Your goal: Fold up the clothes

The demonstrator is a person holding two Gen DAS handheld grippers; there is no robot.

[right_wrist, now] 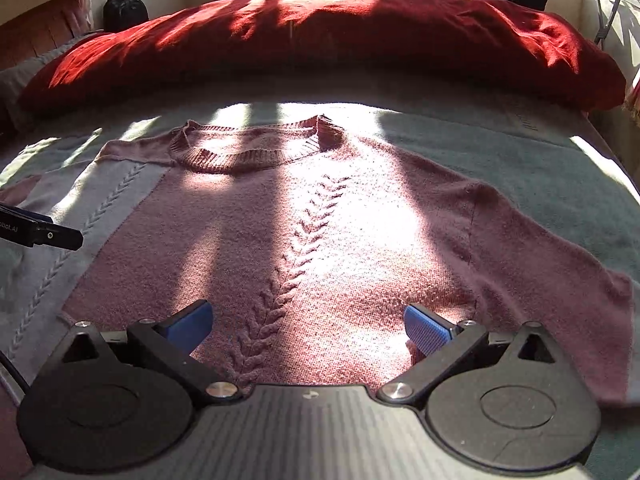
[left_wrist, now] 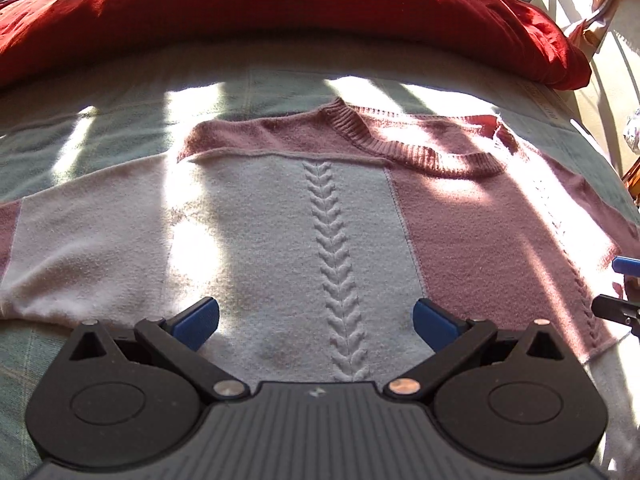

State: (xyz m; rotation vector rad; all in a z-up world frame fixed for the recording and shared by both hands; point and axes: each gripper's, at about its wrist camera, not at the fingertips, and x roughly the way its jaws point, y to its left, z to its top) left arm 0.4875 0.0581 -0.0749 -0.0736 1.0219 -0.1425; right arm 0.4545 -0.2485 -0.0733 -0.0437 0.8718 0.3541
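Knitted in pink and white panels, the sweater lies flat, neckline away from me, on the grey-green bedspread, with a red pillow beyond it. I hold the left gripper over the white panel and the right gripper over the pink panel, both near the hem, each with its 2 fingers spread apart and empty. For a clean first fold, I judge that each gripper should pinch the hem edge through both layers, lift evenly, and carry it toward the ribbed collar, keeping the cable braid straight.
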